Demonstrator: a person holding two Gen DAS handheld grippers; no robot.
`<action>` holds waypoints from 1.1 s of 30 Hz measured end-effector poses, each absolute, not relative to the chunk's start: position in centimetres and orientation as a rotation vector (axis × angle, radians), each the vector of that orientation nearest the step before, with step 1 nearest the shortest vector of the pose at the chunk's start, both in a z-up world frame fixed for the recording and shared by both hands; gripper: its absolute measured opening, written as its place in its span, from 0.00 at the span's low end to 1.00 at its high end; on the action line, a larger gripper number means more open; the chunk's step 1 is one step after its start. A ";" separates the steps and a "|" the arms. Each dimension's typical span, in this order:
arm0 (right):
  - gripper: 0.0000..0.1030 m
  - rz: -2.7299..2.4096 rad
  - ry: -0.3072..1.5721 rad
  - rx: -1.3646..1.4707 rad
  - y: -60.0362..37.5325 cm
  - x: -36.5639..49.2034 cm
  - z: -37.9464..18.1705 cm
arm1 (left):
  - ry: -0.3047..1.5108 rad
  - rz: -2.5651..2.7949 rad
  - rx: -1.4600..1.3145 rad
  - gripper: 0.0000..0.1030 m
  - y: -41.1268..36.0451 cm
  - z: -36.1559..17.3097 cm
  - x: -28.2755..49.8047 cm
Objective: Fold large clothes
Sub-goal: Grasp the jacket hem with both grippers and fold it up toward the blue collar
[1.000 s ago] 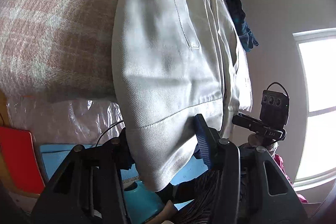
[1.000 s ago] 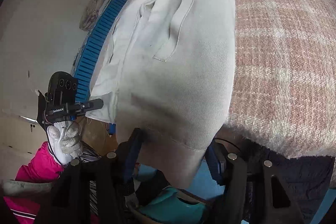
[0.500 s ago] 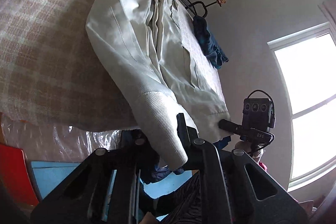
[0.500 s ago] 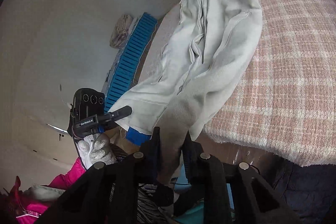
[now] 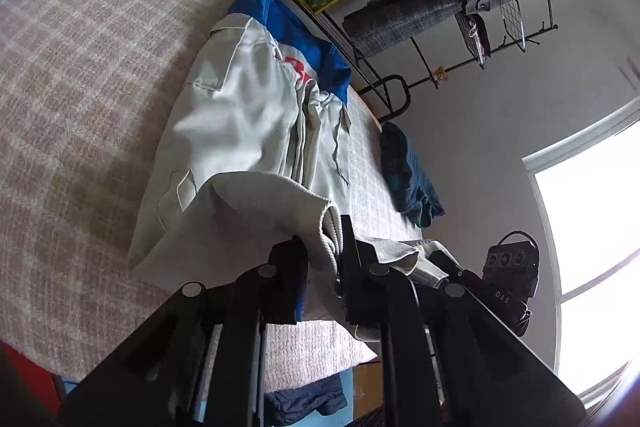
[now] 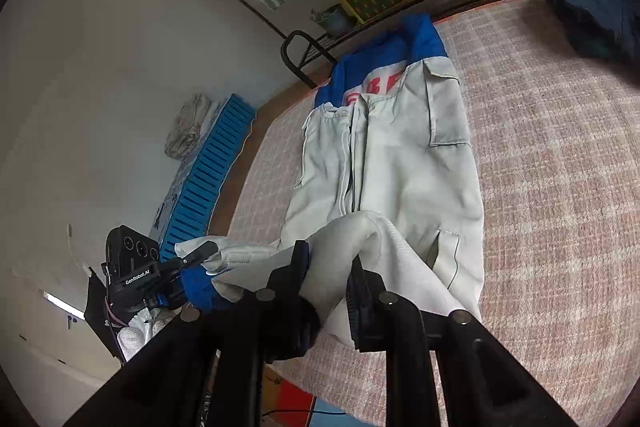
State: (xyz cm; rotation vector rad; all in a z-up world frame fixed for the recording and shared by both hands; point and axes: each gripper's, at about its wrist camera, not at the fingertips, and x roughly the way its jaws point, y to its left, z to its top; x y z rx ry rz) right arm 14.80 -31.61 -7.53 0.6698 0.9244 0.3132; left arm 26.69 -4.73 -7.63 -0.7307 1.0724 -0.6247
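Step in hand: bottom-to-top fold of the jacket [image 5: 248,131], a pale grey one w/ a blue collar end, lying lengthwise on the bed [image 5: 80,99] w/ its plaid cover. Left hand-held gripper [image 5: 324,251] has just been closing and is clamped narrow on the ribbed hem, cloth pinched between the jaws; right hand-held gripper [image 6: 328,267] likewise has just been closing and is nipped on the other hem corner. Both corners hang lifted off the bed, rest of the jacket flat, collar at the far end. Next move, I'd judge: carry both corners fwd together toward the collar, keeping them level so the fold edge lands straight, then let go. The left grip probably has both layers, but it's hard to tell
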 end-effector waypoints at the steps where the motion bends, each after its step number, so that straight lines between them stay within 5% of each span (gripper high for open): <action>1: 0.15 0.286 0.935 0.671 -32.0 15.6 -8.0 | 1.080 -0.603 -0.739 0.11 -4.8 -8.3 27.7; 17: 0.22 0.173 1.057 0.734 -34.4 22.4 -16.6 | 1.202 -0.490 -0.716 0.13 -7.0 -16.9 35.1; 20: 0.33 0.218 1.020 0.848 -35.9 22.0 -16.7 | 1.228 -0.505 -0.751 0.13 -6.7 -16.6 35.6; 24: 0.76 0.190 0.909 0.914 -38.2 20.5 -15.0 | 1.262 -0.517 -0.809 0.17 -5.9 -16.2 36.5; 25: 0.77 0.194 0.877 0.935 -38.9 20.0 -14.5 | 1.274 -0.521 -0.836 0.20 -5.7 -16.3 36.7; 30: 0.66 0.247 0.853 0.804 -37.8 18.6 -10.9 | 1.170 -0.502 -0.936 0.57 -3.2 -14.1 36.9; 33: 0.48 0.293 0.900 0.579 -33.8 17.9 -8.8 | 1.088 -0.517 -0.904 0.57 -2.1 -11.1 37.1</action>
